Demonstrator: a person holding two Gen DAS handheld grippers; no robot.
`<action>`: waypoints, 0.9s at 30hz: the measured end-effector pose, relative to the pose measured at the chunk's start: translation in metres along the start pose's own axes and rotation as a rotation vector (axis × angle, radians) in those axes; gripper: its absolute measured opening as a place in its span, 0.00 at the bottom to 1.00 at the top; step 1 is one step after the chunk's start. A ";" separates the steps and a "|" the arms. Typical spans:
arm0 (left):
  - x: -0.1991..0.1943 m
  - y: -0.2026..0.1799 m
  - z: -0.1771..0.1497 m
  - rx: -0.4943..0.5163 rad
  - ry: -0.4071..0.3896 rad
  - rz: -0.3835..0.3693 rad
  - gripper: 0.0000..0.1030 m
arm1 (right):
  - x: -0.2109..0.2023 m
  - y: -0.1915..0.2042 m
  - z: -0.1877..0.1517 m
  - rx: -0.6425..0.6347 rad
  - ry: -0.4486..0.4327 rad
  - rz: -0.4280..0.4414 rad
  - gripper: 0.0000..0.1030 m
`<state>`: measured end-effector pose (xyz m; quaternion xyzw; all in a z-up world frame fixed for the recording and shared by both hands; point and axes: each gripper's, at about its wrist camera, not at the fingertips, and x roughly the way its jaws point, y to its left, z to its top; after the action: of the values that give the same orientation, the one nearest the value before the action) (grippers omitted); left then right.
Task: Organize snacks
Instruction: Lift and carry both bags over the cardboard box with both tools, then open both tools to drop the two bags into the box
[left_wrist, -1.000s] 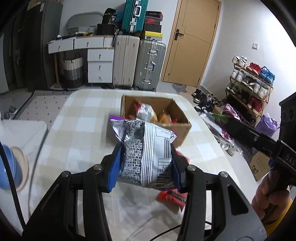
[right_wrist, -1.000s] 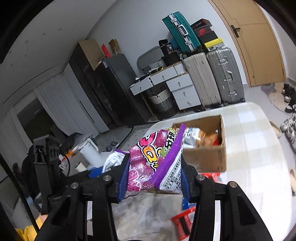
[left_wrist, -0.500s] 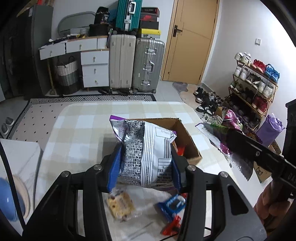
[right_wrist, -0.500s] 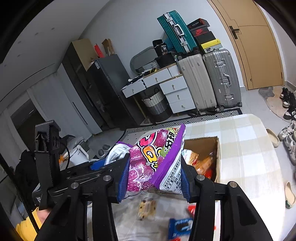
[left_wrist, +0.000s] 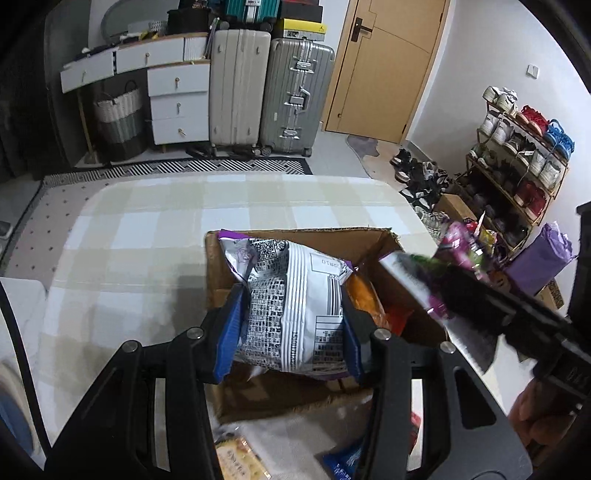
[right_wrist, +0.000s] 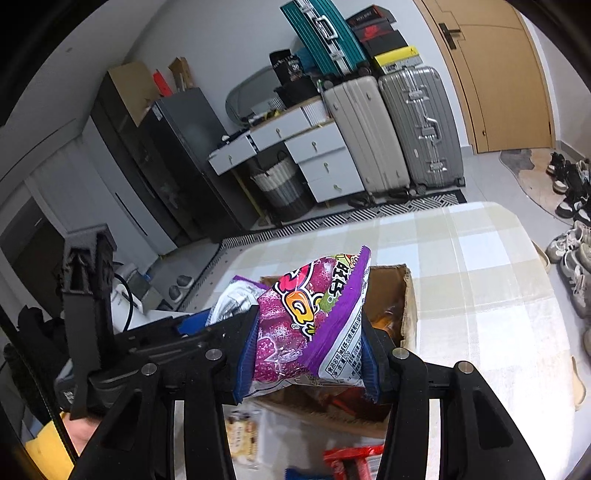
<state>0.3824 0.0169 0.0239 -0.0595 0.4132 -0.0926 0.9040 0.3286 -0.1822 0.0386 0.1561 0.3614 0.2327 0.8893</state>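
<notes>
My left gripper (left_wrist: 291, 332) is shut on a white snack bag with black print and a purple edge (left_wrist: 295, 302), held over the open cardboard box (left_wrist: 303, 236). Orange and red packets (left_wrist: 369, 299) lie inside the box. My right gripper (right_wrist: 306, 354) is shut on a purple candy bag (right_wrist: 306, 314), also above the box (right_wrist: 408, 295). In the left wrist view the right gripper's arm and purple bag (left_wrist: 461, 251) come in from the right, over the box's right side. Loose snacks lie on the table before the box: a biscuit pack (left_wrist: 236, 458), a blue pack (left_wrist: 343, 461), a red pack (right_wrist: 351, 458).
The box stands on a table with a checked cloth (left_wrist: 147, 229). Beyond it are suitcases (left_wrist: 266, 85), white drawers (left_wrist: 177, 99), a woven basket (left_wrist: 114, 118), a door (left_wrist: 380, 62) and a shoe rack (left_wrist: 517, 155). A person's hand (left_wrist: 535, 421) holds the right gripper.
Both grippers have moved forward and down with their bags, from short of the box to above its opening. The loose snacks have slid toward the bottom of both views.
</notes>
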 end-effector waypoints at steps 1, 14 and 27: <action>0.008 0.002 0.002 -0.004 0.009 -0.007 0.43 | 0.005 -0.003 0.000 0.001 0.005 -0.002 0.45; 0.065 -0.006 -0.002 0.019 0.058 -0.041 0.43 | 0.047 -0.026 -0.002 0.033 0.061 -0.015 0.45; 0.070 -0.011 -0.007 0.041 0.071 -0.027 0.47 | 0.058 -0.021 -0.004 0.015 0.092 -0.052 0.46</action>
<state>0.4204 -0.0091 -0.0300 -0.0433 0.4421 -0.1151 0.8885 0.3683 -0.1691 -0.0069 0.1422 0.4078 0.2136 0.8763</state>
